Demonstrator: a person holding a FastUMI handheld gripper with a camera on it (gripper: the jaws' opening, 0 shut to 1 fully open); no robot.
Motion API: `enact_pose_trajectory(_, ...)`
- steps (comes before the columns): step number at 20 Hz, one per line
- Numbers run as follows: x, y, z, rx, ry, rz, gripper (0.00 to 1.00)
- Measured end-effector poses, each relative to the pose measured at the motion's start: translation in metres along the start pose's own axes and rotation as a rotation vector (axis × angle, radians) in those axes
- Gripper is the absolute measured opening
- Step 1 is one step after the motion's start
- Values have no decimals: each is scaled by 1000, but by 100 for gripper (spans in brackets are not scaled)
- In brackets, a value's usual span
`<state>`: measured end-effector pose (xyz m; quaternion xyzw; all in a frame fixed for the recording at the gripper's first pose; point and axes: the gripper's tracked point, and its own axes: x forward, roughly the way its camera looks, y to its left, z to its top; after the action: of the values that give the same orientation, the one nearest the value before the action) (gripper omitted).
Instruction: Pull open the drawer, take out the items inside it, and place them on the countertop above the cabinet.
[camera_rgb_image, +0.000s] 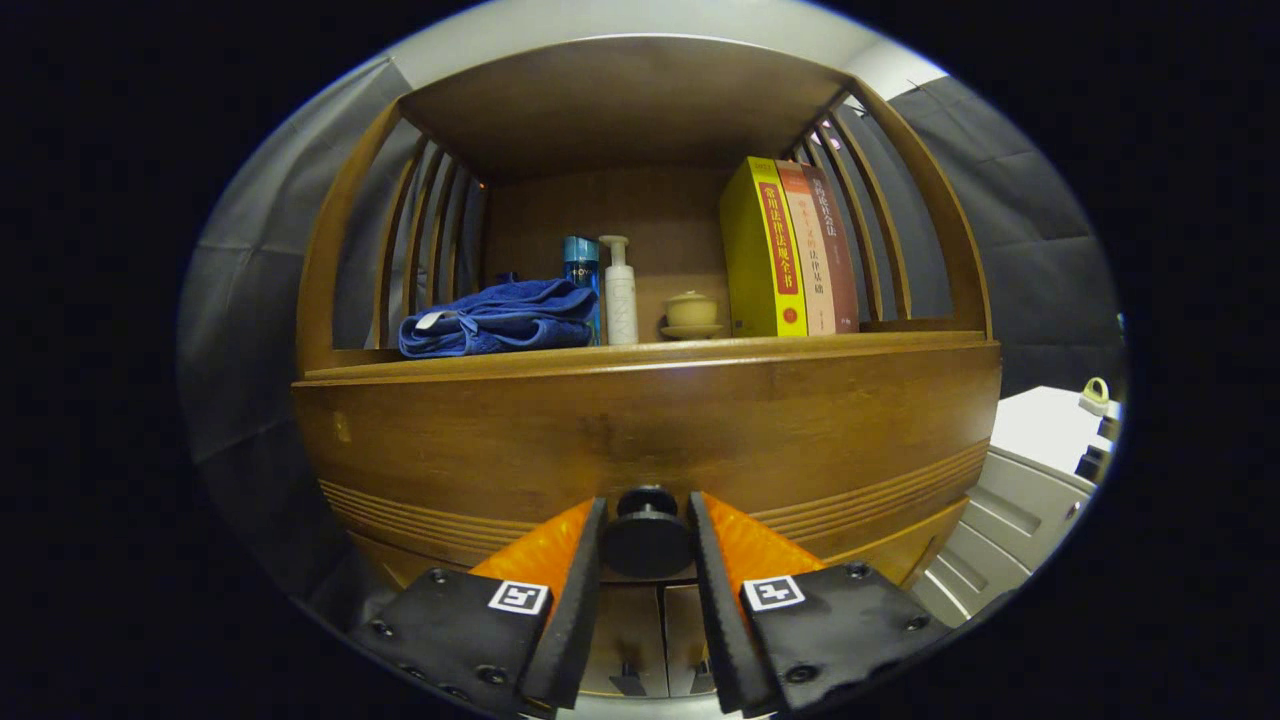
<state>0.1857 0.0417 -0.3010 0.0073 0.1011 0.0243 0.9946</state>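
Observation:
The wooden drawer front (640, 430) spans the cabinet just under the countertop (650, 352). Its round dark knob (646, 538) sits between my two fingers, and both seem to touch its sides, so my gripper (646, 530) is shut on the knob. I cannot tell whether the drawer stands pulled out, and its inside is hidden. Below the knob are two small cabinet doors (640, 630) with dark handles.
On the countertop, under a wooden shelf roof with slatted sides, lie a folded blue towel (500, 318), a blue bottle (581, 262), a white pump bottle (620, 295), a small lidded cup (691, 312) and three upright books (790, 250). A white cabinet (1040, 470) stands to the right.

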Motion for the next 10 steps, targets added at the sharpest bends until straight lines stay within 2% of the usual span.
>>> enact_pose_trajectory(7, -5, -1, -2, 10, 45, 6, 42)
enact_pose_trajectory(8, -5, -1, -2, 18, 51, 6, 37)
enact_pose_trajectory(10, -12, -1, -2, 11, 56, 6, 36)
